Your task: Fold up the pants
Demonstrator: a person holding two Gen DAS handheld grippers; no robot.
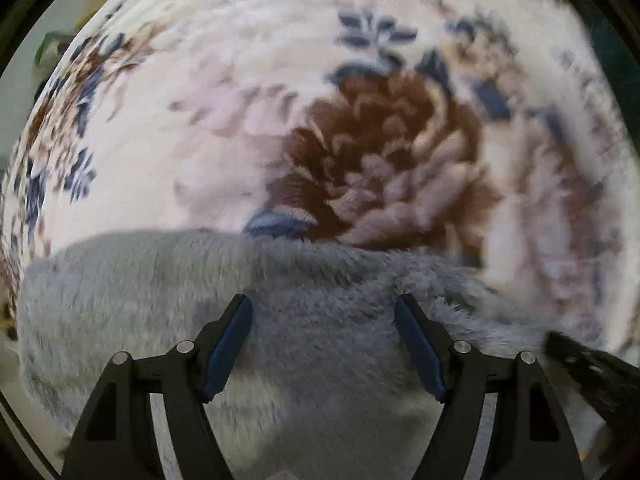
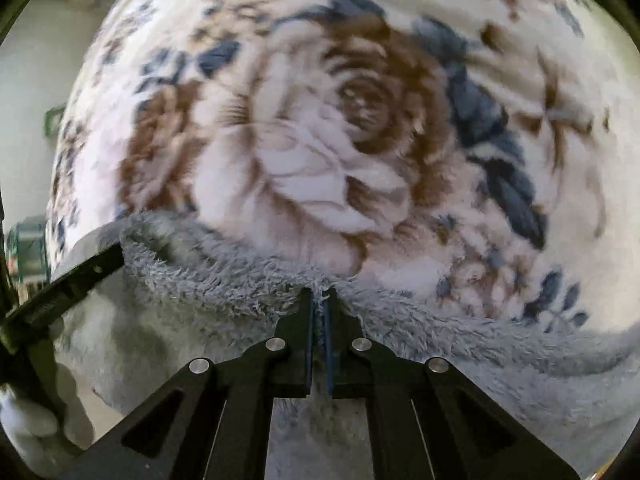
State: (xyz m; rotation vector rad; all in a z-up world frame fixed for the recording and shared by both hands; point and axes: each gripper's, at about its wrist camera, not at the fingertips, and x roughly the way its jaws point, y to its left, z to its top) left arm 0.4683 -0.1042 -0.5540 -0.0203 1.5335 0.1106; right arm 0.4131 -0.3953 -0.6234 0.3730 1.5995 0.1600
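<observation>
The pants (image 1: pixel 168 280) are grey and fluffy and lie on a floral blanket (image 1: pixel 224 92). In the left wrist view my left gripper (image 1: pixel 324 304) is open, its jaws spread wide just over the grey fabric, with nothing between them. In the right wrist view my right gripper (image 2: pixel 319 294) is shut on the pants (image 2: pixel 420 324), pinching the fuzzy edge between its pads. The fabric bunches into a fold left of the right gripper. The left gripper also shows at the left edge of the right wrist view (image 2: pixel 60 288), held by a white-gloved hand (image 2: pixel 32 424).
The cream blanket with brown roses and blue leaves (image 2: pixel 360 120) covers the whole surface beyond the pants. A pale wall (image 2: pixel 28 60) and a green object (image 2: pixel 24 248) show at the far left. The right gripper's black body shows at the right edge of the left wrist view (image 1: pixel 588 368).
</observation>
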